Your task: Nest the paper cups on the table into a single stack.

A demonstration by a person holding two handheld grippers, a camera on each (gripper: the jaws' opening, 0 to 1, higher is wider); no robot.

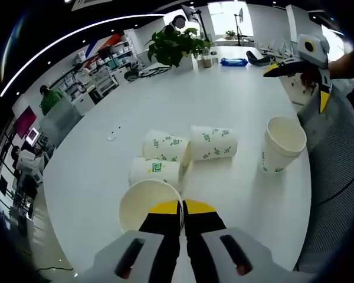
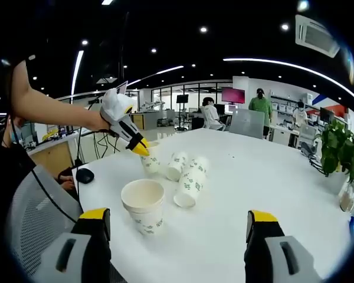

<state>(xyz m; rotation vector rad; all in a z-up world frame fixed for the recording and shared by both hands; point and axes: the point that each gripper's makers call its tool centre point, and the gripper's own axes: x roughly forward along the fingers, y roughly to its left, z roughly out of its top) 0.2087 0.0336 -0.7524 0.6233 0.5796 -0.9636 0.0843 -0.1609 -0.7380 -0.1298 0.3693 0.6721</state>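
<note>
The left tongs (image 1: 182, 207) are pinched shut on the rim of a white paper cup with green print (image 1: 146, 200), held ready for nesting. The right tongs (image 2: 180, 221) are spread wide, an upright white paper cup (image 2: 144, 204) just ahead, three tipped cups (image 2: 186, 171) beyond on the white surface (image 2: 271, 183).

The paper cups (image 1: 213, 143) are white with a scattered green leaf-like print, their insides plain cream; one lying cup (image 1: 156, 171) bears a green square logo; the upright cup (image 2: 144, 207) carries the same green print. The table (image 1: 165, 106) is plain white; the left gripper (image 1: 182, 207) has yellow tips over black on a grey body; the right gripper (image 2: 180, 219) matches it; the potted plant (image 1: 174, 44) is deep green.
</note>
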